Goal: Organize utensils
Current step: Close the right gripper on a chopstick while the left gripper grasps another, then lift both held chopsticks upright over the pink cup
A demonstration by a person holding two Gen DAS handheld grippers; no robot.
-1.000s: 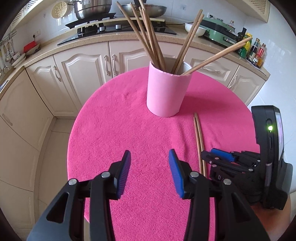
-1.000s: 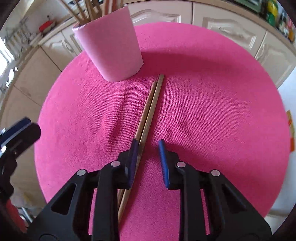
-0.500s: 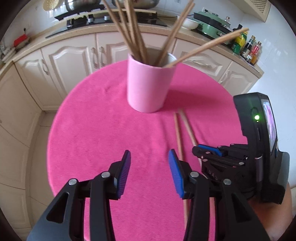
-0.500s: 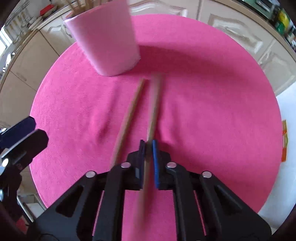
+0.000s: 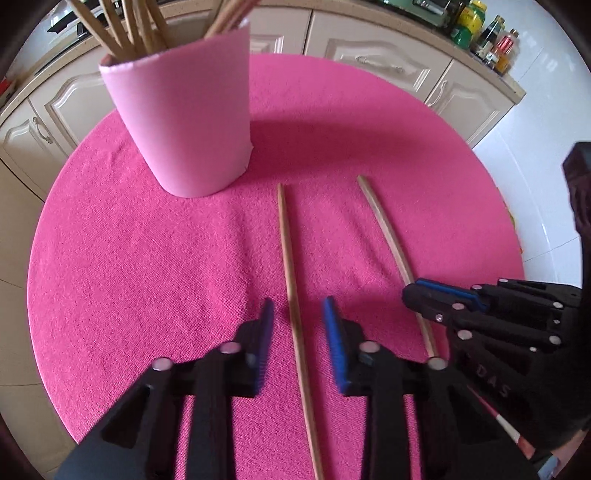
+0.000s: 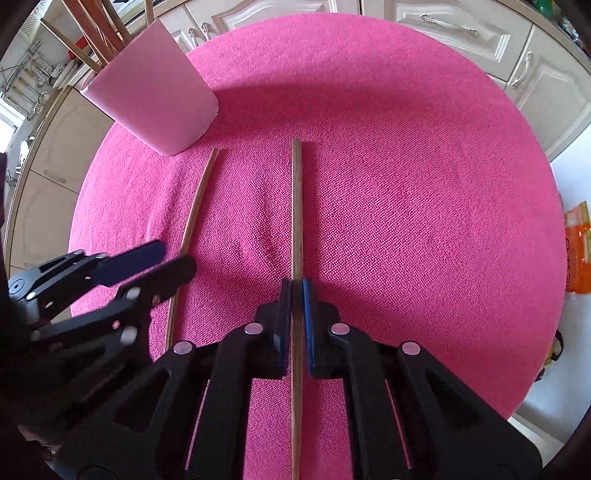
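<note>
A pink cup [image 5: 184, 122] [image 6: 155, 99] holding several wooden chopsticks stands at the far left of the round table. Two loose chopsticks lie apart on the pink cloth [image 5: 110, 258]. My left gripper [image 5: 298, 314] [image 6: 175, 254] straddles the left chopstick [image 5: 286, 240] [image 6: 195, 206]. Its jaws are closing, with a gap still showing on both sides of the stick. My right gripper [image 6: 297, 286] [image 5: 413, 295] is shut on the right chopstick [image 6: 296, 203] [image 5: 384, 225], gripping it near the middle of its length.
Cream kitchen cabinets [image 5: 388, 62] curve round behind the table. Sauce bottles [image 5: 480, 33] stand on the counter at the far right. An orange packet [image 6: 578, 251] lies beyond the table's right edge. The two grippers work close side by side.
The right gripper shut on one chopstick and drew it away from its mate. The left gripper came down and rightward over the other chopstick, and its jaws narrowed.
</note>
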